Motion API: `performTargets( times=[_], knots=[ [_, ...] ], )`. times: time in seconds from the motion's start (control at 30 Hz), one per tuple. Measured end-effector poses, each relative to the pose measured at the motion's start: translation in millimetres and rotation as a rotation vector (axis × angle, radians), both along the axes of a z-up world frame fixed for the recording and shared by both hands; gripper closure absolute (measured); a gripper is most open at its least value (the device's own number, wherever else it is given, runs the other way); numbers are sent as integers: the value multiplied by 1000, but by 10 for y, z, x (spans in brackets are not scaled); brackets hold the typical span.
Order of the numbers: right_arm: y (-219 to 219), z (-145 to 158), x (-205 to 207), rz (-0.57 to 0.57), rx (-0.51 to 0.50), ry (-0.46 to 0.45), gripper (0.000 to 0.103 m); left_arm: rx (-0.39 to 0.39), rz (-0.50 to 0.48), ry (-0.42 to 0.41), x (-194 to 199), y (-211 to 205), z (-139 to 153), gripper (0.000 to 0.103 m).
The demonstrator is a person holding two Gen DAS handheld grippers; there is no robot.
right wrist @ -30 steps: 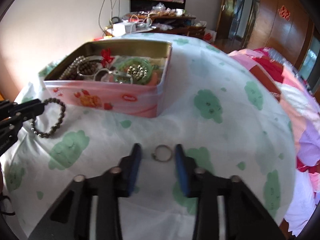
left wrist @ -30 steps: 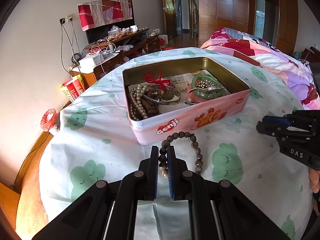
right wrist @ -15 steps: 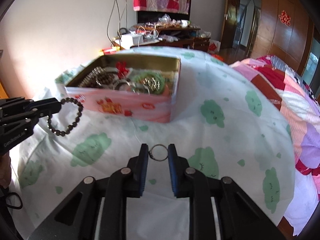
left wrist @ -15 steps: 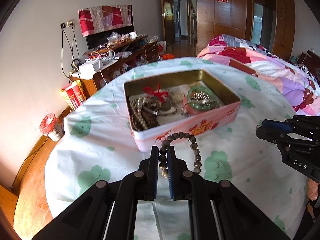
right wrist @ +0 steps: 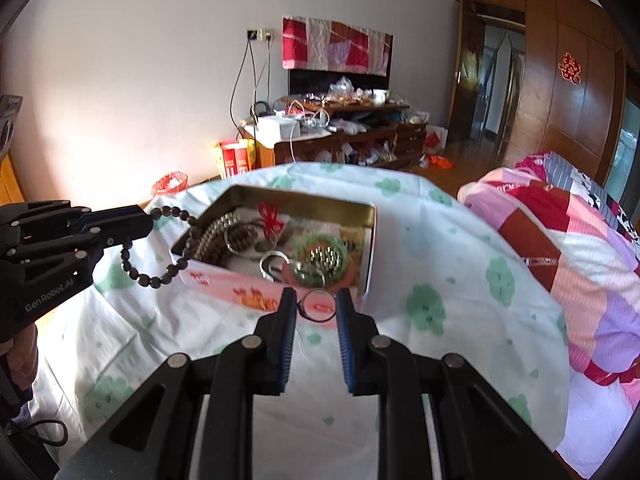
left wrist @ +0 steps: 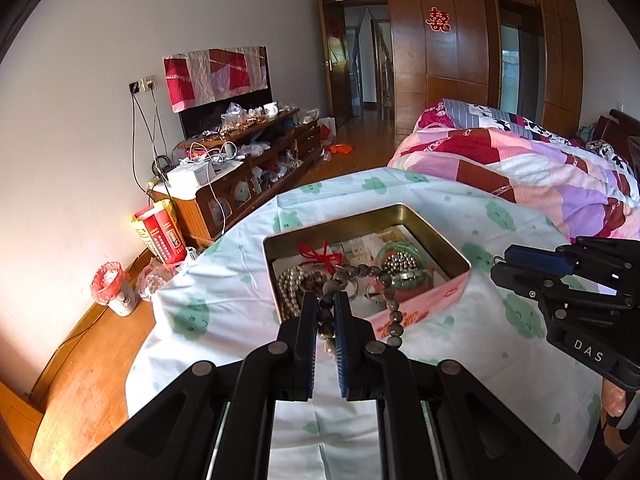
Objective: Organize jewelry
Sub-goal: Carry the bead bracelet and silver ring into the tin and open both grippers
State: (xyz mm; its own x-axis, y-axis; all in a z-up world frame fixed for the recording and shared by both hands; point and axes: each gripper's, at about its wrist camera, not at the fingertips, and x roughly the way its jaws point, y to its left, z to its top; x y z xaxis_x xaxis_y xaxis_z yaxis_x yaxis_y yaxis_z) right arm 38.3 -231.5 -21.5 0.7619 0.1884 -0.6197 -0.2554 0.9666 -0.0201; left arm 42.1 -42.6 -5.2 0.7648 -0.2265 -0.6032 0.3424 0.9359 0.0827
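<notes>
The left gripper (left wrist: pixel 324 304) is clenched on a dark bead bracelet (left wrist: pixel 362 272), which hangs in a loop in the air over the near left corner of the open tin box (right wrist: pixel 370 240), clear of the rim. The right gripper (right wrist: pixel 318 304) grasps a thin metal ring (right wrist: pixel 318 306) between its blue pads, held up in front of the near wall of the tin and not touching it. In the left wrist view the right gripper (left wrist: pixel 520 268) is seen at the right side, well apart from the left one, with free space between them. The tin stands on a table covered with a pale cloth (right wrist: pixel 440 240) printed with green shapes; around the tin the cloth is bare, and its edges fall away on the far side and on the right. Inside the tin lie pearl-like beads (right wrist: pixel 218 232), a red knotted cord (right wrist: pixel 270 216), a green bangle (right wrist: pixel 320 246) and some silver pieces, all tangled, so single pieces are hard to tell apart. Behind the table are a wooden cabinet (left wrist: pixel 248 176) full of small things, a white wall with cables, and a bed with a patchwork quilt (left wrist: pixel 520 168) on the right. The near part of the table is hidden under the gripper bodies, and of the person only a part of a hand (right wrist: pixel 22 352) shows at the left edge.
</notes>
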Motion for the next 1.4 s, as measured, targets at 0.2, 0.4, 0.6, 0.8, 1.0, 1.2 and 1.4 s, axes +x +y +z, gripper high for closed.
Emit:
performTargets(
  times=[0.2,0.4,0.6,0.8,1.0,1.2,1.4],
  knots=[
    [25,62,53,8,2,-25,80,16,-5,-10,59,-43,29,95],
    [20,116,78,8,7,-44,80,26,-1,-22,125,-64,59,95],
    [37,161,103,9,14,-63,80,25,5,-37,176,-67,98,95],
    [54,182,124,10,21,-75,80,24,15,-37,262,-67,96,95],
    [82,203,155,12,18,-86,80,35,20,-43,341,-74,89,95],
    [116,207,216,16,12,-86,81,41,31,-38,435,-68,57,95],
    [150,206,290,18,2,-86,81,52,38,-33,539,-97,38,95]
  ],
)
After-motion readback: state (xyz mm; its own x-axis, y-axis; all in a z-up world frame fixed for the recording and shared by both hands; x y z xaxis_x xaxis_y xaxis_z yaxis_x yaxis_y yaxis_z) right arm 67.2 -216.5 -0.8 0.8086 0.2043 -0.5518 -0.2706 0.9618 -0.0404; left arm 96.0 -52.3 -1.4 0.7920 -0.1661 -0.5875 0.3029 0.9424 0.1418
